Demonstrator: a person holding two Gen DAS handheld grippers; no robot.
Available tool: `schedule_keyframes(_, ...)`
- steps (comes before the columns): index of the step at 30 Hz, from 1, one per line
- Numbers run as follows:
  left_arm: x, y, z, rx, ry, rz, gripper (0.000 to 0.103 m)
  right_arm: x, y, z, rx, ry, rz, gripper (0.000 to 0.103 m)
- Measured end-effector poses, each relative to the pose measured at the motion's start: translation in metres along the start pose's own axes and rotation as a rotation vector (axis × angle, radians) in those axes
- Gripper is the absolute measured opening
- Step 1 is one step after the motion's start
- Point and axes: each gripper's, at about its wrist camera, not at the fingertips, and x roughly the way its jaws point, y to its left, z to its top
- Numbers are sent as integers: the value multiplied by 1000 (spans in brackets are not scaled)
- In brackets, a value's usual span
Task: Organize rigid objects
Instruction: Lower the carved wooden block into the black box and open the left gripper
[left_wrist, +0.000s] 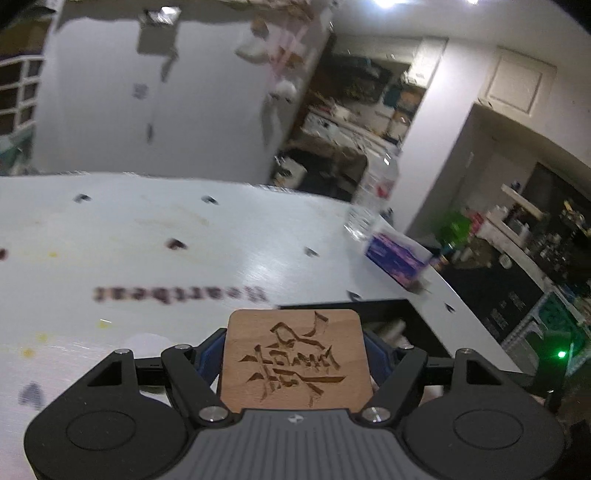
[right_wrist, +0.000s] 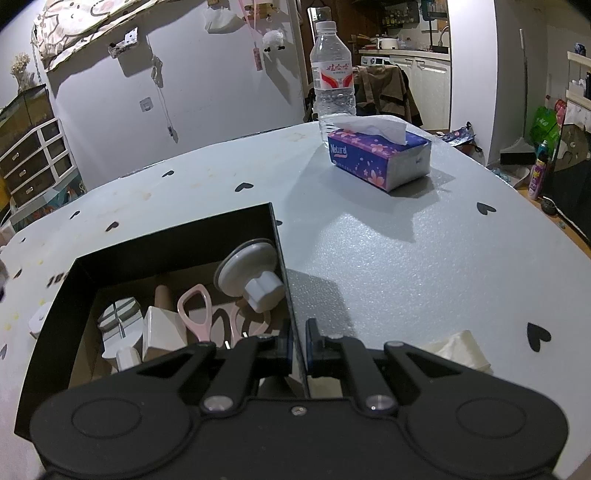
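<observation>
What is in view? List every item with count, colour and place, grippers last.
wooden coaster: 1, brown, carved, clamped in left gripper
black box: 1, on table, right wall pinched by right gripper
scissors: 1, pink, in box
suction hook: 1, grey-white, in box
tissue pack: 1, purple, far table side
water bottle: 1, clear, behind tissues
table: 1, white, heart marks
left gripper: 1, black
right gripper: 1, black

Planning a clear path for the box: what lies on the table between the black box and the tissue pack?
Nothing: in the right wrist view, only bare heart-printed tabletop lies between the black box and the tissue pack.
</observation>
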Motion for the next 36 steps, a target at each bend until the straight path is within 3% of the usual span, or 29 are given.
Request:
schedule_keyframes(6,30,-48,-9,126,124,-89,75,2,-3,-1,5,-2,14,7)
schedule_keyframes(11,48,-60,-20,200,191,-72,75,4,-4,-1,6,1,20,6)
schedule_keyframes(19,52,-63,-16,265,167,-54,78,5,-4,-1,8,2,20,6)
schedule_keyframes(21,49,-63,-17,268,169,-73,96,5,-4,-1,5,2,18,6)
schedule_keyframes(22,46,-64,-18,274,167,-78,97,5,-4,-1,5,3,18,6)
schedule_keyframes(36,38,-64,-24,289,201,-93,97,5,-3,-1,2,4,13,6)
